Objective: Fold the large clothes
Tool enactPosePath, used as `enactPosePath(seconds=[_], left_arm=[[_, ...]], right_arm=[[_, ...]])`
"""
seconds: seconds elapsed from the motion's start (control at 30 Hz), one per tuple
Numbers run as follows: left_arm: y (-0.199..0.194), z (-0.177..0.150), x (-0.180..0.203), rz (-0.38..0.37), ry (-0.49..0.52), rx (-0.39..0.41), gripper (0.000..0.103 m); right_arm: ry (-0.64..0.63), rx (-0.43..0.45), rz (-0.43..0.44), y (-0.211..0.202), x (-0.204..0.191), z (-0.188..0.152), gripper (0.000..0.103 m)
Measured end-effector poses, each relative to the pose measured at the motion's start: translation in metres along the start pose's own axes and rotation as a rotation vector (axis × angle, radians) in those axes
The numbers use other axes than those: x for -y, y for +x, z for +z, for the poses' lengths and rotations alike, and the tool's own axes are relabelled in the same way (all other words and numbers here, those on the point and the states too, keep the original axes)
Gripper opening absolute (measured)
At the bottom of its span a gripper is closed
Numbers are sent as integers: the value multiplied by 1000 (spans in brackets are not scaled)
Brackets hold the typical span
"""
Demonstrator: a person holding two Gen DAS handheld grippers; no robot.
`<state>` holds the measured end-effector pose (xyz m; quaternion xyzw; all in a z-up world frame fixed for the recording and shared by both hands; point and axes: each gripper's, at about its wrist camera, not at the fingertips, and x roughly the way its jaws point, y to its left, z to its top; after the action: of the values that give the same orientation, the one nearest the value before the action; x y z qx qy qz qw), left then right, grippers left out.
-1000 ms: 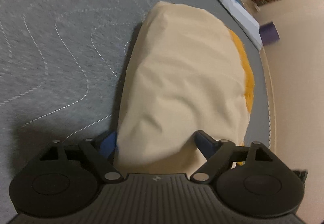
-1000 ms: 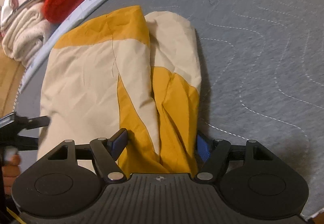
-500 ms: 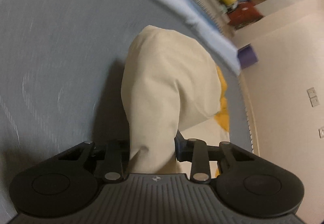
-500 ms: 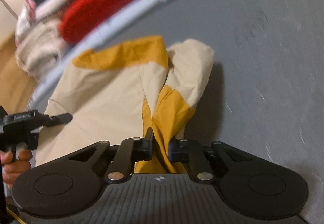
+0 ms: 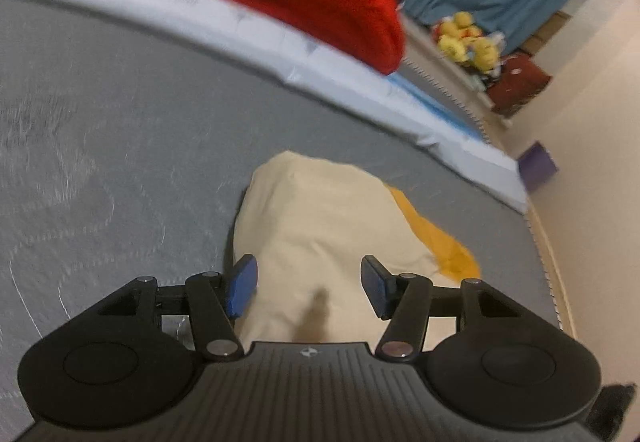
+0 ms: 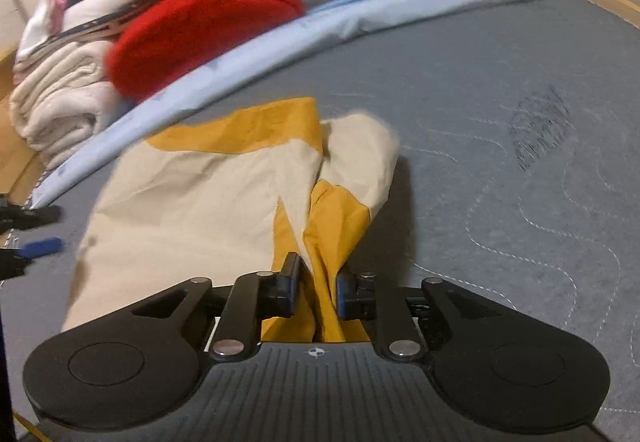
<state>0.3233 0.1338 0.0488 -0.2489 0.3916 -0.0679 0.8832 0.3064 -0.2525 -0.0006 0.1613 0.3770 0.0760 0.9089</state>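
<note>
The right tool (image 6: 316, 292) is gripping a bunched yellow fold of the cream-and-yellow garment (image 6: 208, 194) lying near the bed's (image 6: 520, 130) edge, while the left tool (image 5: 308, 288), just reopened, is straddling it without touching

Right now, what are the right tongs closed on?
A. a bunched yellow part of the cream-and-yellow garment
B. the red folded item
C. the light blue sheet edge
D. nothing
A: the right tongs pinch a gathered yellow fold of the cream-and-yellow garment on the grey mattress.
</note>
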Motion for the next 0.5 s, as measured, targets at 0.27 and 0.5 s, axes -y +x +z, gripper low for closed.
enactPosePath(seconds=[0.27,0.5], left_arm=[[6,-66,29,37,374,-277,63],[-23,-95,15,144,314,-362,83]], right_arm=[[-101,92,-20,-37,1,-5,30],[-164,-169,90,-38,20,-40,51]])
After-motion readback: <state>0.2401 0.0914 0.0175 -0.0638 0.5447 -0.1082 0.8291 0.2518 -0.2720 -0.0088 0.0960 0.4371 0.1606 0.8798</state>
